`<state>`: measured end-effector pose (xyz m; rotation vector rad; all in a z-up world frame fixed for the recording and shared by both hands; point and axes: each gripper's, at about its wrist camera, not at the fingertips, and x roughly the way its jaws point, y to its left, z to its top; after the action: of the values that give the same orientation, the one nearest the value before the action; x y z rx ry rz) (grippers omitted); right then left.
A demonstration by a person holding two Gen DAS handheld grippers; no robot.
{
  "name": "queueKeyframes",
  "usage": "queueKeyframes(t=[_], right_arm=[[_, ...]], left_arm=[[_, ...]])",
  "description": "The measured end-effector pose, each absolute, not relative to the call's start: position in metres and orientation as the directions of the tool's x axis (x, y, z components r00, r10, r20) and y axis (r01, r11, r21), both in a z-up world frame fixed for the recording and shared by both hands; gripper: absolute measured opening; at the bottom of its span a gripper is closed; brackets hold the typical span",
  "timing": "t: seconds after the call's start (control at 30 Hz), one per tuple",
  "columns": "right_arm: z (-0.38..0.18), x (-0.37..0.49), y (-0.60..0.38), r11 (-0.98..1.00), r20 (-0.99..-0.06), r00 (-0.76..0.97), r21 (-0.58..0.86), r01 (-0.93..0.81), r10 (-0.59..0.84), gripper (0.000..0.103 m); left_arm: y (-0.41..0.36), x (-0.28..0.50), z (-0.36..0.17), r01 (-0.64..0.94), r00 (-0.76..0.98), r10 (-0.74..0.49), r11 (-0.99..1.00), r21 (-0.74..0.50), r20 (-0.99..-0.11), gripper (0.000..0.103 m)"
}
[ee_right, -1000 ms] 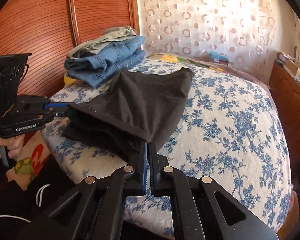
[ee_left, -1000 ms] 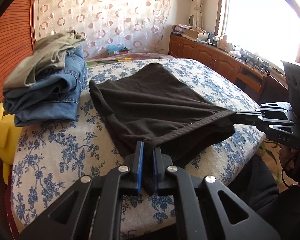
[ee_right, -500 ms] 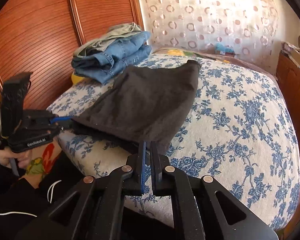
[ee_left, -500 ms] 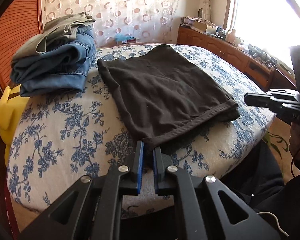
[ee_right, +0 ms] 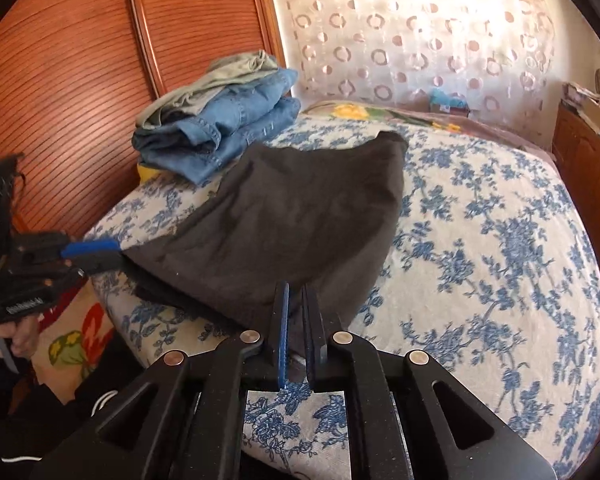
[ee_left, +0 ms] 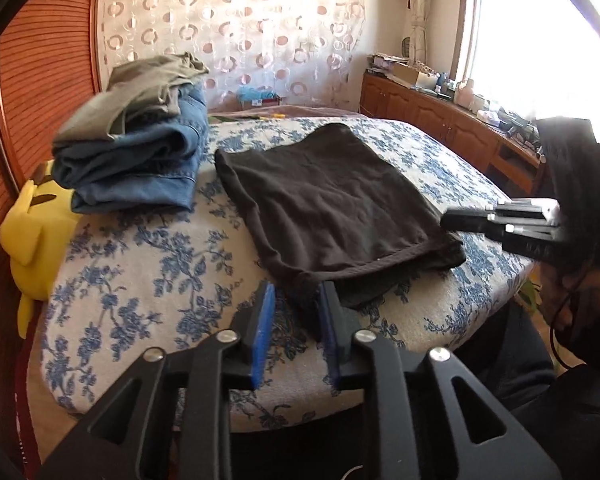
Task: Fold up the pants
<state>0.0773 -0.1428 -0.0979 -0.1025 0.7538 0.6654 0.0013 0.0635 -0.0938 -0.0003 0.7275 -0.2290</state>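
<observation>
The black pants (ee_left: 332, 204) lie folded flat on the flowered bed (ee_left: 148, 264), hem edge toward me; they also show in the right wrist view (ee_right: 292, 224). My left gripper (ee_left: 296, 304) is open, its jaws apart just off the near left corner of the hem, holding nothing. My right gripper (ee_right: 294, 312) has its jaws slightly apart at the near right corner, and the cloth lies flat in front of it. From the left wrist view the right gripper (ee_left: 460, 220) sits beside the hem's right corner.
A stack of folded jeans and grey-green pants (ee_left: 136, 152) lies at the bed's left side beside the black pants. A yellow plush toy (ee_left: 32, 232) hangs at the bed's left edge by the wooden headboard (ee_right: 80, 60). A cabinet (ee_left: 440, 116) runs along the window wall.
The lifted hem has been laid down on the bed. Both grippers have opened and let go of the pants; the left opened wider and both pulled back slightly.
</observation>
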Motion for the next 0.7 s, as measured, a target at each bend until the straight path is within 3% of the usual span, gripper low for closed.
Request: queueKeyframes(t=[0.27,0.4,0.7], right_arm=[[-0.116,0.072,-0.142,0.788,-0.701,0.501,0.141,-0.6,0.507,0.004],[-0.119,0.07,-0.144,0.787,-0.703,0.495,0.149,-0.598,0.51,0.004],[-0.121,0.071,-0.145,0.789,-0.703,0.495,0.153,-0.595,0.51,0.005]], left_arm=[[0.075,0.013,-0.089,0.176,0.74,-0.198,0.979,-0.099,-0.643,0.045],[0.074,0.022,-0.093,0.169,0.742,-0.192,0.981,-0.097,-0.642,0.063],[0.064,0.042,-0.105,0.181,0.731,-0.203,0.978,-0.102,-0.651,0.065]])
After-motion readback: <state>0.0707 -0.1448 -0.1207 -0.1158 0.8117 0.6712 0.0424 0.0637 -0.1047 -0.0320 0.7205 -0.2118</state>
